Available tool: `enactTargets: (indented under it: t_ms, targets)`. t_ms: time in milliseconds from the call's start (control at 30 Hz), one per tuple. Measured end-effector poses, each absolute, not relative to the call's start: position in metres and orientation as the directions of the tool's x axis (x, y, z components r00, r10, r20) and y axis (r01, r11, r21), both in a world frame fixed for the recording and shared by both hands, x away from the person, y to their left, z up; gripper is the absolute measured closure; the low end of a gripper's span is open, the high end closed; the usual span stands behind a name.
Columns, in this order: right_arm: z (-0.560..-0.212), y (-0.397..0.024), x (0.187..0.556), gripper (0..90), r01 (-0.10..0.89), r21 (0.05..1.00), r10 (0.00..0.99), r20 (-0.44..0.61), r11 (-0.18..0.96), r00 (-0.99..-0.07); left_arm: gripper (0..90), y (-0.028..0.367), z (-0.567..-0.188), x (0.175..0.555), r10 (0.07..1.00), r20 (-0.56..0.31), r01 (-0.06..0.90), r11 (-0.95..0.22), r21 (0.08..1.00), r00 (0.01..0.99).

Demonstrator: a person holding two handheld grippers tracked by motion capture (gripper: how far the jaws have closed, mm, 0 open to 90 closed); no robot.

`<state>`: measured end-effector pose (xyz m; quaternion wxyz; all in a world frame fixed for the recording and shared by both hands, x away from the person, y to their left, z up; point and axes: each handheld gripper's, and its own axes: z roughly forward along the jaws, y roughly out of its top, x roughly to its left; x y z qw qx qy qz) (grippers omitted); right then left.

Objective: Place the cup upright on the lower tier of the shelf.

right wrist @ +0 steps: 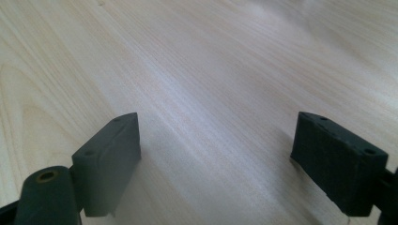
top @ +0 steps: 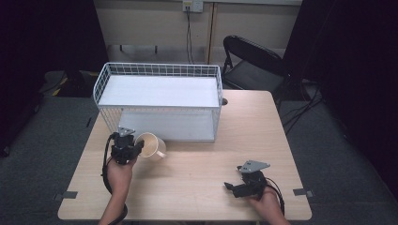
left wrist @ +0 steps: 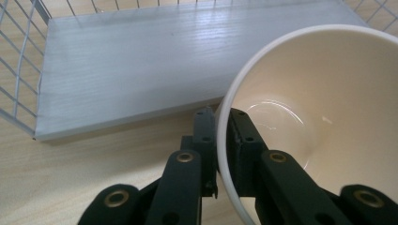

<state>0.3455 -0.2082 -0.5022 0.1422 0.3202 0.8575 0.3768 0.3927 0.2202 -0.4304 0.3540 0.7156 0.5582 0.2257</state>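
Wooden table [top: 197,173] | left hand-held gripper [left wrist: 223,123] clamped on cream mug [left wrist: 328,108] rim | right hand-held gripper [right wrist: 216,159] spread wide, empty

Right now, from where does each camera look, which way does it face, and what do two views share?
High view: above the person's side, looking forward and down on the table; forearms, left gripper and right gripper show.
Left gripper view: rides the left gripper, facing the rack; jaws pinch the cup rim.
Right gripper view: faces bare table; jaws open.
Shared: high and left gripper views show cup and rack.
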Motion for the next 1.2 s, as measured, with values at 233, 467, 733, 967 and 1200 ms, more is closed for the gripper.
enactTargets:
  t_ms: [233,467,733,967,1200]
  targets:
    - [-0.502,-0.208,0.346,15.0,0.442,0.737,0.656,-0.002,0.511,-0.755,83.5,0.218,-0.426,0.396,0.963,-0.071,0.623,-0.11,0.775,0.259]
    - [-0.502,-0.208,0.346,15.0,0.442,0.737,0.656,-0.002,0.511,-0.755,83.5,0.215,-0.425,0.401,0.965,-0.067,0.612,-0.106,0.783,0.252]
    - [-0.502,-0.208,0.346,15.0,0.442,0.737,0.656,-0.003,0.511,-0.755,83.5,0.211,-0.428,0.407,0.975,-0.052,0.592,-0.088,0.801,0.216]
    - [-0.502,-0.208,0.346,15.0,0.442,0.737,0.656,-0.002,0.511,-0.755,83.5,0.209,-0.427,0.413,0.978,-0.054,0.585,-0.076,0.808,0.201]
    - [-0.502,-0.208,0.346,15.0,0.442,0.737,0.656,-0.002,0.511,-0.755,83.5,0.201,-0.426,0.417,0.98,-0.039,0.567,-0.08,0.82,0.195]
